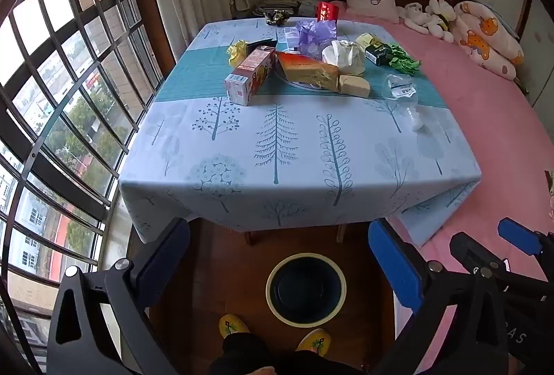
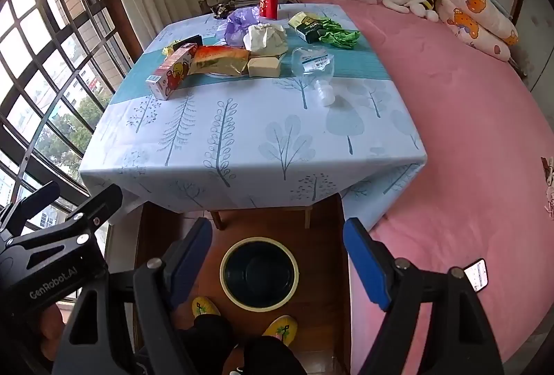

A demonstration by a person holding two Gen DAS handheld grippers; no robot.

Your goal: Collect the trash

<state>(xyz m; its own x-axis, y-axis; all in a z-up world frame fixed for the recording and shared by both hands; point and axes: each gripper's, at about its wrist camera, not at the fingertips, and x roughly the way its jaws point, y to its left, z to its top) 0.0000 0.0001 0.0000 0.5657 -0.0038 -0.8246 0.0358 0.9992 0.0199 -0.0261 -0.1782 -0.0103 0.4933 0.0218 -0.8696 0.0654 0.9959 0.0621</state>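
Trash lies across the far half of the table [image 1: 277, 146]: a red-and-white carton [image 1: 250, 74], an orange-yellow packet [image 1: 308, 69], a tan box [image 1: 354, 85], crumpled white paper [image 1: 344, 56], a purple bag [image 1: 316, 34], a clear plastic bottle [image 1: 403, 91], green wrappers [image 1: 403, 62], a red box [image 1: 326, 11]. The same carton [image 2: 172, 70] and bottle [image 2: 313, 67] show in the right wrist view. A round dark bin [image 1: 306, 289] [image 2: 259, 273] stands on the floor before the table. My left gripper [image 1: 278, 266] and right gripper [image 2: 277, 266] hang open above the bin, nothing between their fingers.
A pink bed [image 2: 467, 139] with pillows and plush toys runs along the table's right side. A phone [image 2: 477, 274] lies on its near edge. A barred window [image 1: 59, 91] fills the left. A person's yellow slippers [image 1: 233, 326] stand by the bin.
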